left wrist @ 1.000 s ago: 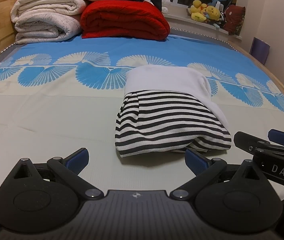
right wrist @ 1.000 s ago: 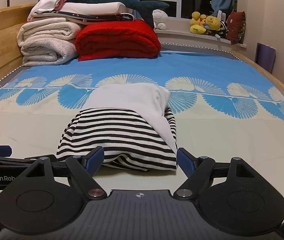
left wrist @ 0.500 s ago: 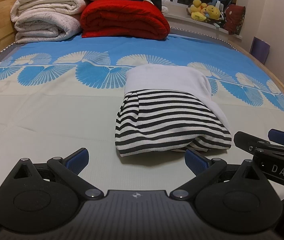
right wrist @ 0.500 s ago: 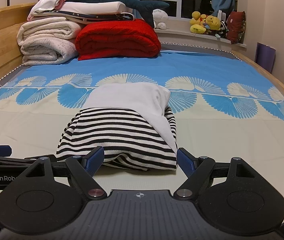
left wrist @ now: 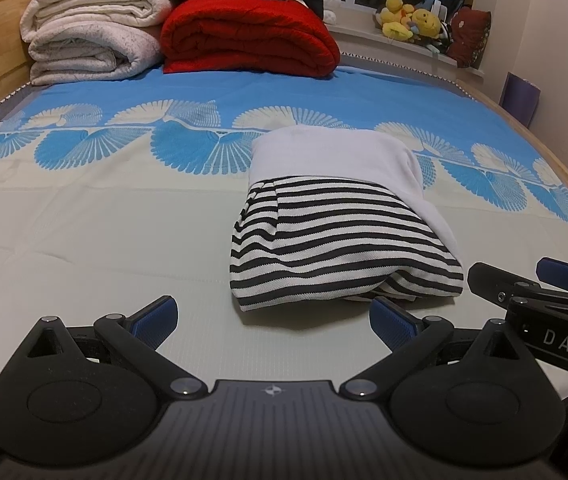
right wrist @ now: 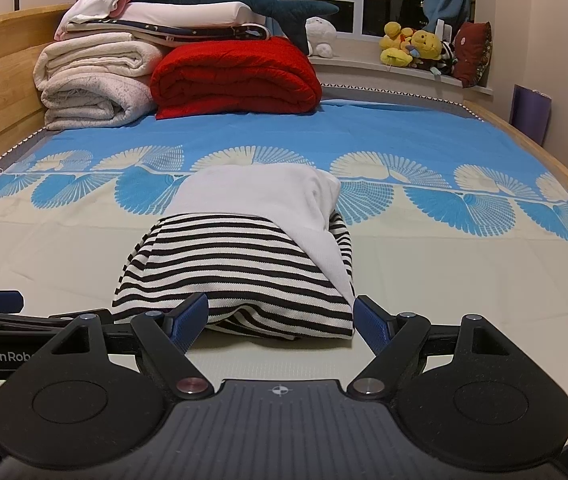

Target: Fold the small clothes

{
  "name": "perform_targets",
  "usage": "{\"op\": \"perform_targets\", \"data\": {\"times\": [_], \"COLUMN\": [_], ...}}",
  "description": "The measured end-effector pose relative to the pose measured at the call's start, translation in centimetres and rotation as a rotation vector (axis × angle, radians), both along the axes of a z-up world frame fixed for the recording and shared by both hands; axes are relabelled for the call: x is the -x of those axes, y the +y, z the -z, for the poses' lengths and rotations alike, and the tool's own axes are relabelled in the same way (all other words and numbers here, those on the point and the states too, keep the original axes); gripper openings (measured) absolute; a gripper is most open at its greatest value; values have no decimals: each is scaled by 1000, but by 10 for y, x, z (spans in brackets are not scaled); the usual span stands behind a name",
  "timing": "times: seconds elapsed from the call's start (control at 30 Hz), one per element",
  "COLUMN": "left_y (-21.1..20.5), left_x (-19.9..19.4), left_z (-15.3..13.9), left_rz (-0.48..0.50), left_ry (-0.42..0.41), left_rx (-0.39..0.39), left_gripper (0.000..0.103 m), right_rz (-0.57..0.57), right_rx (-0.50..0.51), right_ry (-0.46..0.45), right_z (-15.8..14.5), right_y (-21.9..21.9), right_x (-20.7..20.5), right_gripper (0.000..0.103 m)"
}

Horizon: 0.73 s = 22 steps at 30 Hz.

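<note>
A small garment [left wrist: 336, 236], black-and-white striped with a plain white part on its far end, lies folded into a compact bundle on the bed; it also shows in the right wrist view [right wrist: 240, 264]. My left gripper [left wrist: 274, 320] is open and empty, just in front of the bundle's near edge. My right gripper [right wrist: 282, 322] is open and empty, its fingers straddling the near edge without gripping it. The right gripper's side shows in the left wrist view [left wrist: 540, 300], and the left gripper's side in the right wrist view [right wrist: 4, 316].
The bed sheet [right wrist: 424, 136] is blue and cream with fan patterns. At the headboard end lie a red folded blanket [right wrist: 236, 76], cream folded blankets [right wrist: 92, 84] and a plush shark [right wrist: 236, 2]. Stuffed toys [right wrist: 412, 46] sit on the window sill. A wooden rail [right wrist: 524, 140] edges the right.
Almost nothing has moved. Both grippers stay open near the bundle's front edge, and the view has drifted only slightly.
</note>
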<state>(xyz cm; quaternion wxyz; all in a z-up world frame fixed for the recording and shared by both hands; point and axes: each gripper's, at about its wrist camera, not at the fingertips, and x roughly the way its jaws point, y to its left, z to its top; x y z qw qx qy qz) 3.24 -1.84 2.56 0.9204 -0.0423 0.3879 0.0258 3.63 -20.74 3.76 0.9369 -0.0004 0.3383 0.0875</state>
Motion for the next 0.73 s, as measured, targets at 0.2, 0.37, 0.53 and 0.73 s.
{"op": "perform_targets", "data": {"times": [0.2,0.37,0.53,0.73], "left_y": [-1,0,1,1], "left_x": [0,0,0,-1], "left_z": [2,2,3,3], "left_rz": [3,3,5,4], "left_ry": [7,11,13,14], "left_rx": [1,1,0,1], "left_gripper": [102,102,102,102], "right_rz": [-2,-3,-7,-7], "right_rx": [4,7,10,11], "right_ry": [5,10,14,15], "right_z": [4,5,4,4], "right_y": [-2,-4,-3,-2], "right_x": [0,1,-1,-1], "right_gripper": [81,81,81,81]}}
